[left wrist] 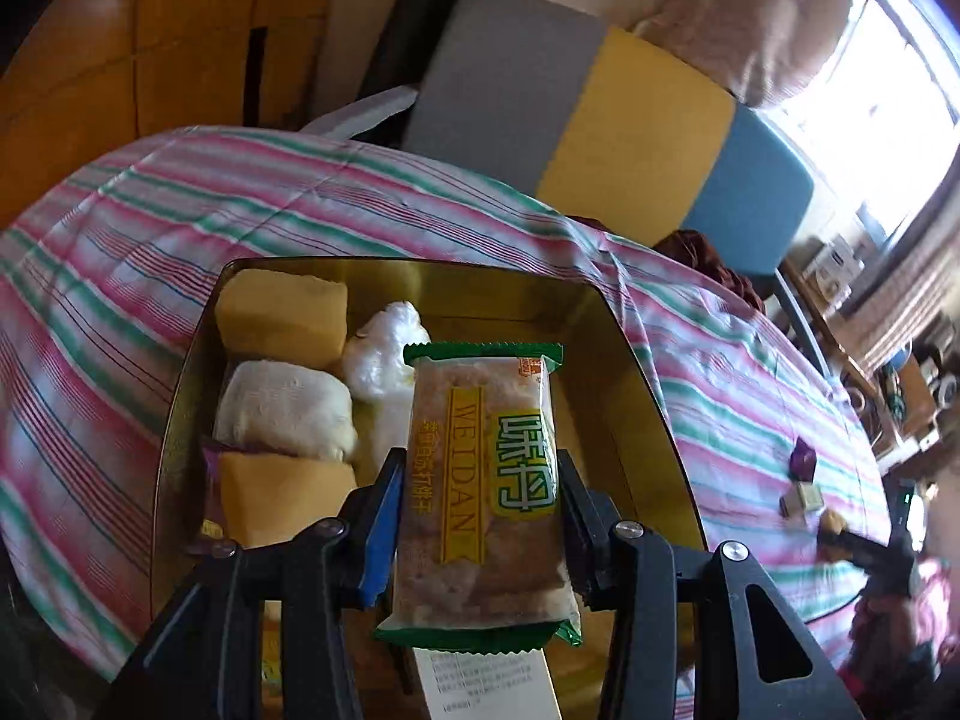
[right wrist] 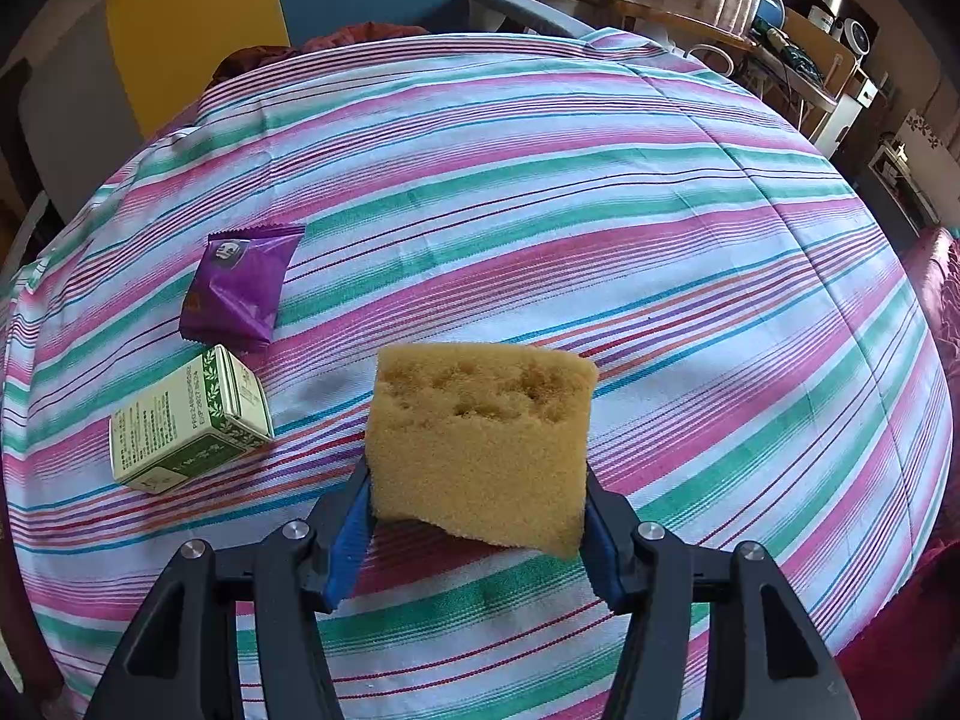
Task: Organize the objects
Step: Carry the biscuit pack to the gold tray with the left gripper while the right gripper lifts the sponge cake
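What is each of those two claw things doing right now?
Left gripper: closed on a Weidan biscuit packet, above the gold tin.
Right gripper: closed on a yellow sponge.

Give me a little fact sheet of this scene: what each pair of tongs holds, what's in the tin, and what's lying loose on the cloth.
left tongs: shut on a green-edged biscuit packet, held above the tin
right tongs: shut on a yellow sponge, above the cloth
gold tin: holds yellow sponges, a white cloth roll and a white plastic wad
striped tablecloth: bears a purple sachet and a small green-and-white box, lying close together
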`<state>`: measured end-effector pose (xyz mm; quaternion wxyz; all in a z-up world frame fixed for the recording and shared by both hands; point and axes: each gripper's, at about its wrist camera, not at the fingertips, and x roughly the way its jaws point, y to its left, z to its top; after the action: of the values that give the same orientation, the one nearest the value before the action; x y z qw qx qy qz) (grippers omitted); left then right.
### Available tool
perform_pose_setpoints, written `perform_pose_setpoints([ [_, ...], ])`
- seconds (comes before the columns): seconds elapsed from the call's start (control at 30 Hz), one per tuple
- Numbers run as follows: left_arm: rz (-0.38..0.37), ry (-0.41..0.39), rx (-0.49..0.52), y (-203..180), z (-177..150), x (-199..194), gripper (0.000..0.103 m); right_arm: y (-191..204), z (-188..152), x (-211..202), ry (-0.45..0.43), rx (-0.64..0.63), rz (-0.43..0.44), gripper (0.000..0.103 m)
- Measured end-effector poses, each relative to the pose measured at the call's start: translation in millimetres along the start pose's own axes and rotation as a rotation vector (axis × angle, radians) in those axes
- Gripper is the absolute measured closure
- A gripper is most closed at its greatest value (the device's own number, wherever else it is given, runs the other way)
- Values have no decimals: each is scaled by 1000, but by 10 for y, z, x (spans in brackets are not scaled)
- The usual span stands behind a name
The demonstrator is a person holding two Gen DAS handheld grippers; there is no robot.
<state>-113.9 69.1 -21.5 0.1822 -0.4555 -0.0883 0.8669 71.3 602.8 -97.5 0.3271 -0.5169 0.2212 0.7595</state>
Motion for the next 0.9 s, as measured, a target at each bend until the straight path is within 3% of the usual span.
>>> perform_pose_setpoints([
  [0.27, 27, 52, 11, -147, 415, 537, 57, 20, 15, 10, 5, -8, -2, 43],
  [0.47, 128, 98, 9, -118, 557, 1019, 56, 34, 35, 21, 6, -12, -3, 43],
  [0.53, 128, 139, -14, -55, 593, 1125, 54, 30, 36, 22, 6, -12, -4, 43],
  [0.67, 156, 93, 7, -48, 648, 1015, 51, 39, 46, 27, 5, -14, -6, 43],
  [0.9, 136, -24, 52, -42, 545, 462, 51, 24, 20, -33, -12, -8, -11, 45],
])
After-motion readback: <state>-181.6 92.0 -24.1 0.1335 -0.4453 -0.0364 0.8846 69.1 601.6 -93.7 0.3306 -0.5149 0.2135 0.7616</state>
